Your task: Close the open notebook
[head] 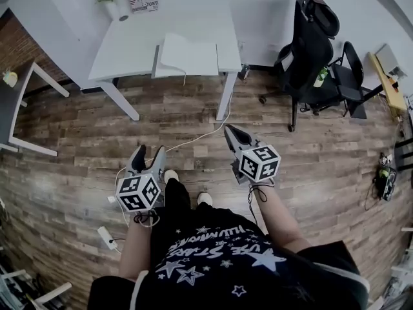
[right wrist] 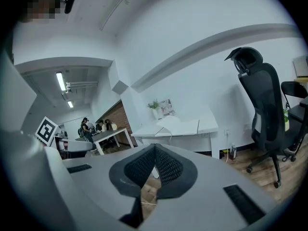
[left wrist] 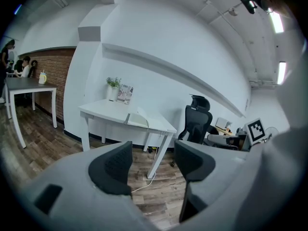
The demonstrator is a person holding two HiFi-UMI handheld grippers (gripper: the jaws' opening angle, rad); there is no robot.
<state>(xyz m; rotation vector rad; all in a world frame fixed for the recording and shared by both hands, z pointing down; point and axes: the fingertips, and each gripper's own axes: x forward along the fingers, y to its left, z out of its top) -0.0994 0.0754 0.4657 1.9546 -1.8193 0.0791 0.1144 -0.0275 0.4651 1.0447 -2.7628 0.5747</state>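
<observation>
Notebook point(head: 190, 57) on desk point(head: 129, 44), well beyond left tongs point(head: 148, 155) (apart), right tongs point(head: 230, 132)

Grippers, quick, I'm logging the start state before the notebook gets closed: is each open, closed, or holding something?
Left gripper: open, nothing between its jaws.
Right gripper: closed, holding nothing.

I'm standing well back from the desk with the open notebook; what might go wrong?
The white cable crosses the floor between you and the desk: a trip hazard. The notebook lies at the desk's front edge, so a hard push might slide it off. The right gripper is shut; it may need opening to lift the cover.
</observation>
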